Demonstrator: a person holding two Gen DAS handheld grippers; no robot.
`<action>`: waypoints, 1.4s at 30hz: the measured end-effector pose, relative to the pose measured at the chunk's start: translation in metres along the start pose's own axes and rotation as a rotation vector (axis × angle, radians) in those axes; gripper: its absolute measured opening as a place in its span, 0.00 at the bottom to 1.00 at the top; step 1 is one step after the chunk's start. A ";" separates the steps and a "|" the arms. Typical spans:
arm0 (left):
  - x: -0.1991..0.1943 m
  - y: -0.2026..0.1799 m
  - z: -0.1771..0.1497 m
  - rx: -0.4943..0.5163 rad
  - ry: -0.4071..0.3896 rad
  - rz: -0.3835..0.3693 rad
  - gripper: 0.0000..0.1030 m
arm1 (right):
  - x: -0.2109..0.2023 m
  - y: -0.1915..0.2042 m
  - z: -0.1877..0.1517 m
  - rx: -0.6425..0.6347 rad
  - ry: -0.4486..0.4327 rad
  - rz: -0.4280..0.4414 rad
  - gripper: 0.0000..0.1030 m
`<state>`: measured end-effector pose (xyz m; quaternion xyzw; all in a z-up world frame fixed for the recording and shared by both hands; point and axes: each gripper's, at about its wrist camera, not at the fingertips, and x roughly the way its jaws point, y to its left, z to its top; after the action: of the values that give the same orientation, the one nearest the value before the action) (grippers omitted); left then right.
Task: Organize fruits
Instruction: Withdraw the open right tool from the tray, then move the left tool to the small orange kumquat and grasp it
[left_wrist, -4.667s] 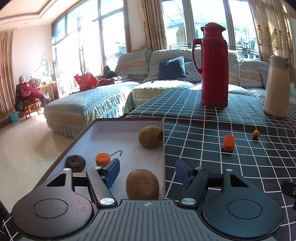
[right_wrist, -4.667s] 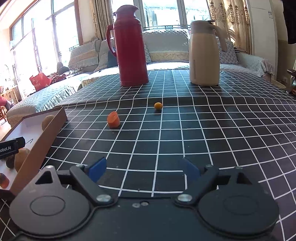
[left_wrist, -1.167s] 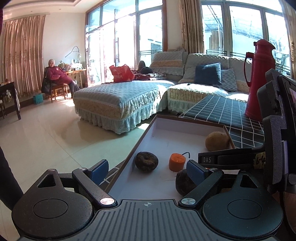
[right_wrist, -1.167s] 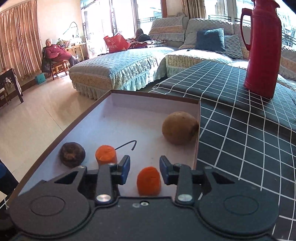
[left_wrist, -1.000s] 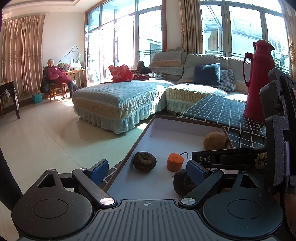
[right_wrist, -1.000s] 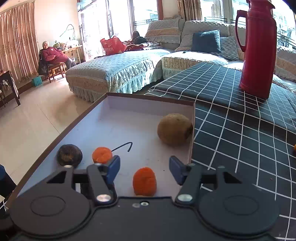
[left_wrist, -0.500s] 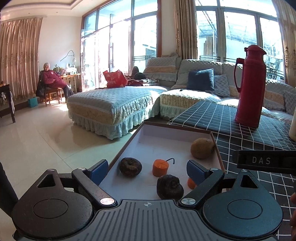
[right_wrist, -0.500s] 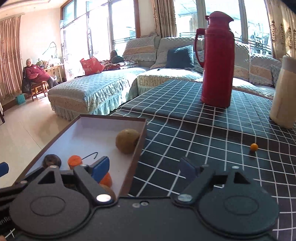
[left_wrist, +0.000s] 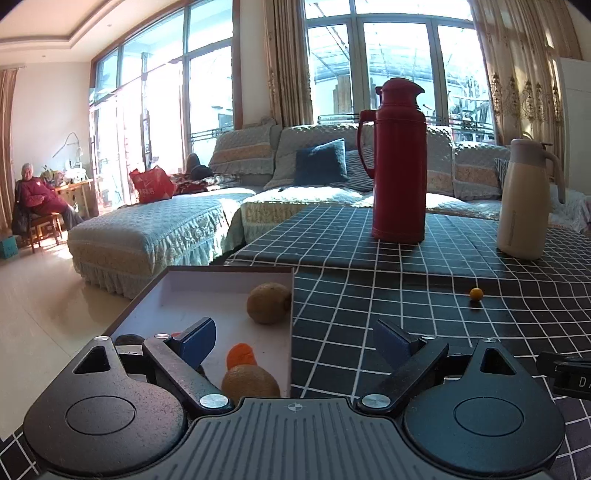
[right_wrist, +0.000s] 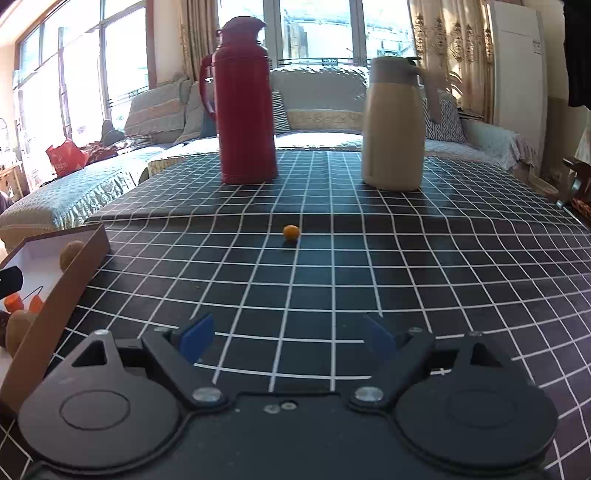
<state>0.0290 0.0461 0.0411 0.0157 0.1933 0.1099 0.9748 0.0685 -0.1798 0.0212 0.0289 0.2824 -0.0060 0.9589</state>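
A shallow brown-rimmed box (left_wrist: 291, 295) with a white floor sits at the table's left edge. It holds two kiwis (left_wrist: 267, 302) (left_wrist: 249, 380), an orange fruit (left_wrist: 241, 355) and more fruit partly hidden behind my left finger. My left gripper (left_wrist: 295, 338) is open and empty over the box's right wall. A small orange kumquat (right_wrist: 291, 232) lies alone on the checked cloth, also in the left wrist view (left_wrist: 476, 294). My right gripper (right_wrist: 282, 338) is open and empty, pointing at the kumquat from well short of it. The box also shows in the right wrist view (right_wrist: 74, 277).
A tall red thermos (right_wrist: 243, 99) and a cream jug (right_wrist: 393, 122) stand at the back of the black checked tablecloth (right_wrist: 406, 277). Sofas (left_wrist: 155, 229) lie beyond the table's far and left edges. A seated person (left_wrist: 35, 195) is far left.
My right gripper opened, left an orange fruit in the box and swung right to face the kumquat. My left gripper turned right, now over the box's right wall.
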 end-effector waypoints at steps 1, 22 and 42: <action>0.001 -0.009 0.002 0.005 0.001 -0.015 0.89 | 0.000 -0.009 -0.001 0.021 0.001 -0.004 0.84; 0.122 -0.198 0.025 0.167 0.022 -0.131 0.89 | -0.021 -0.102 -0.008 0.144 -0.060 -0.072 0.84; 0.196 -0.243 0.030 0.188 0.133 -0.158 0.71 | -0.019 -0.107 -0.013 0.155 -0.046 0.010 0.84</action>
<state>0.2681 -0.1476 -0.0223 0.0843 0.2674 0.0150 0.9598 0.0424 -0.2857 0.0147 0.1045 0.2589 -0.0237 0.9599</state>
